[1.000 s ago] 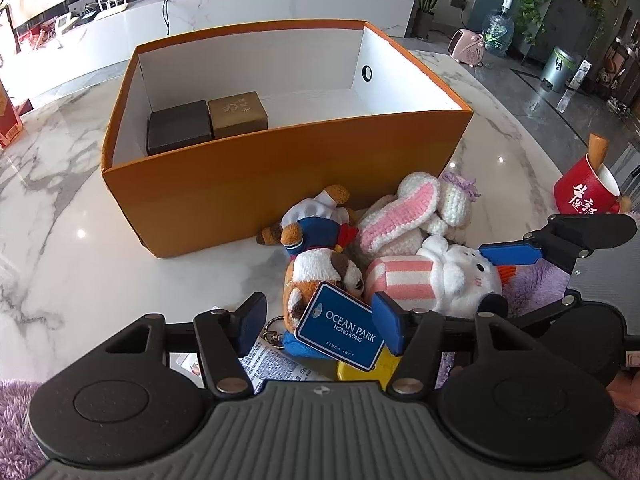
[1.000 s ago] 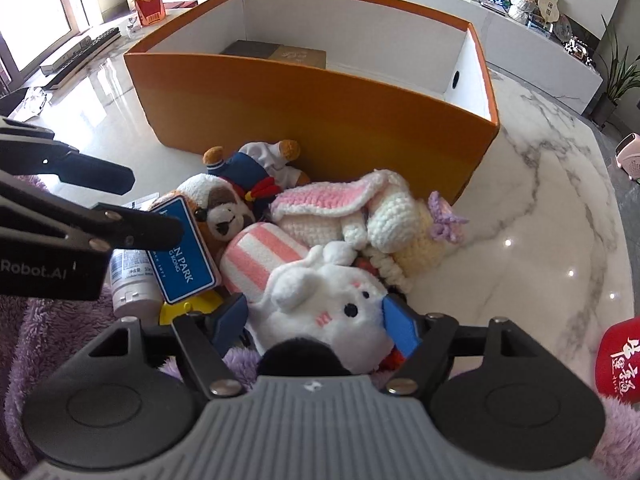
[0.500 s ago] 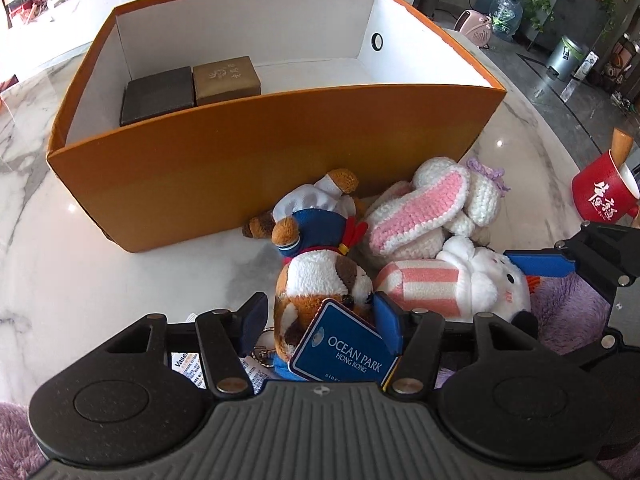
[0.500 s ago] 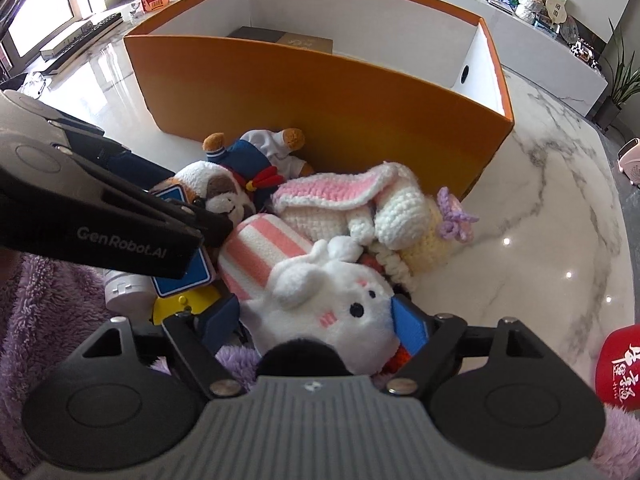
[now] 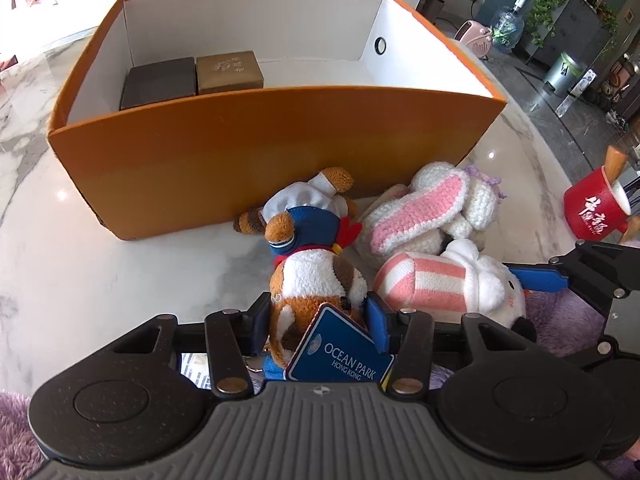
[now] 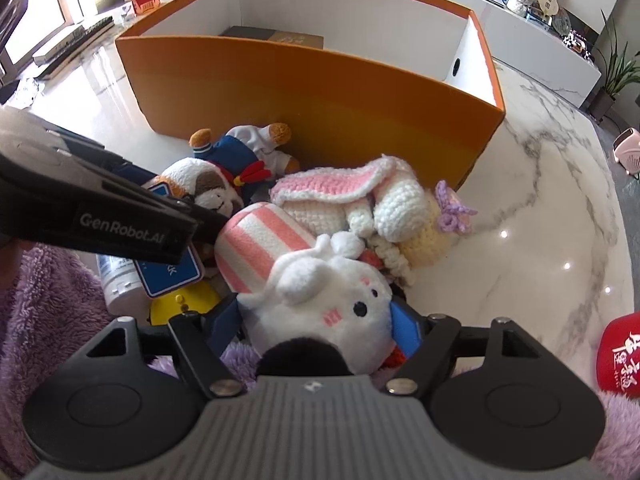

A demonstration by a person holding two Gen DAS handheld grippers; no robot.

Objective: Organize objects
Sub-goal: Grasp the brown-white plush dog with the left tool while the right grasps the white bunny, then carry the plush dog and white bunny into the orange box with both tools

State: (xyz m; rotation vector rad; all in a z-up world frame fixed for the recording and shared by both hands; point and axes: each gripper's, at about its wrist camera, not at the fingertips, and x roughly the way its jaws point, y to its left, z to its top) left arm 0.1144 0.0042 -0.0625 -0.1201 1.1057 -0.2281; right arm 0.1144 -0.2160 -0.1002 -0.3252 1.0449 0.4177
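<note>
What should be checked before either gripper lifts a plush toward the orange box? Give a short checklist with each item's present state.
1. Left gripper astride the brown-and-white plush: ok; jaws closing, head between them.
2. Left grip firm: cannot tell.
3. Right gripper astride the white bunny plush: ok.
4. Right pads pressing the bunny: cannot tell.
5. Orange box has free floor beside the two small boxes: ok.
6. Crocheted rabbit apart from both targets: not ok; it lies against the bunny.

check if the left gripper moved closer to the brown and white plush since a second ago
Yes. The left gripper came forward and down toward the orange box; its closing jaws now flank the brown and white plush.
</note>
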